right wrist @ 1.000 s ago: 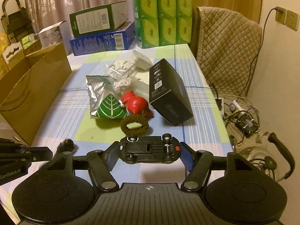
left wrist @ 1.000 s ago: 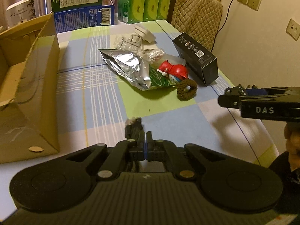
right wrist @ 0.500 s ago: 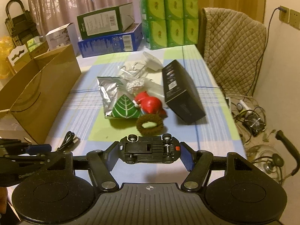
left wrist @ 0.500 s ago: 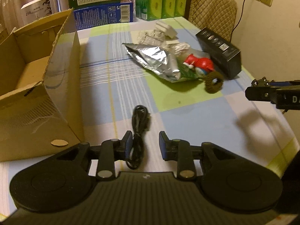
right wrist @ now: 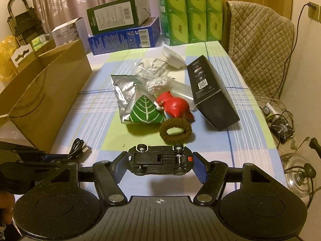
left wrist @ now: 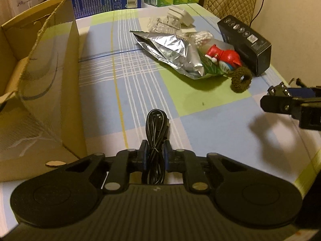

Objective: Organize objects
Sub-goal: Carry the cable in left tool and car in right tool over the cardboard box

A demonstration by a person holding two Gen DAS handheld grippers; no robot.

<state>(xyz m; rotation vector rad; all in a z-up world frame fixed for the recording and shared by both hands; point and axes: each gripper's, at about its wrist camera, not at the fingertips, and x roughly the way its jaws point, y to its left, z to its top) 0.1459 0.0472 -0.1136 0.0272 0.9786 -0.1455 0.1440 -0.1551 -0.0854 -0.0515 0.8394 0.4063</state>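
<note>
A coiled black cable [left wrist: 156, 128] lies on the checked tablecloth [left wrist: 210, 124], and my left gripper [left wrist: 155, 150] is shut on its near end, both pads touching it. In the right wrist view the cable [right wrist: 79, 147] sticks out past the left gripper [right wrist: 50, 156] at lower left. My right gripper [right wrist: 159, 161] is shut on a black toy car [right wrist: 159, 160], held upside down above the table; in the left wrist view the right gripper [left wrist: 280, 96] hangs at the right edge. An open cardboard box [left wrist: 40, 80] stands just left of the cable.
Mid-table lies a pile: a foil bag [right wrist: 124, 92], a red figurine [right wrist: 176, 106], a brown hair tie [right wrist: 175, 130], a black box [right wrist: 212, 94] and a white charger [right wrist: 173, 57]. Cartons [right wrist: 124, 36] and green tissue packs [right wrist: 192, 10] line the far edge. A chair [right wrist: 260, 44] stands right.
My left gripper opened, moved forward over the cable and has closed its fingers onto it. The right gripper has drifted slightly, still holding the toy car.
</note>
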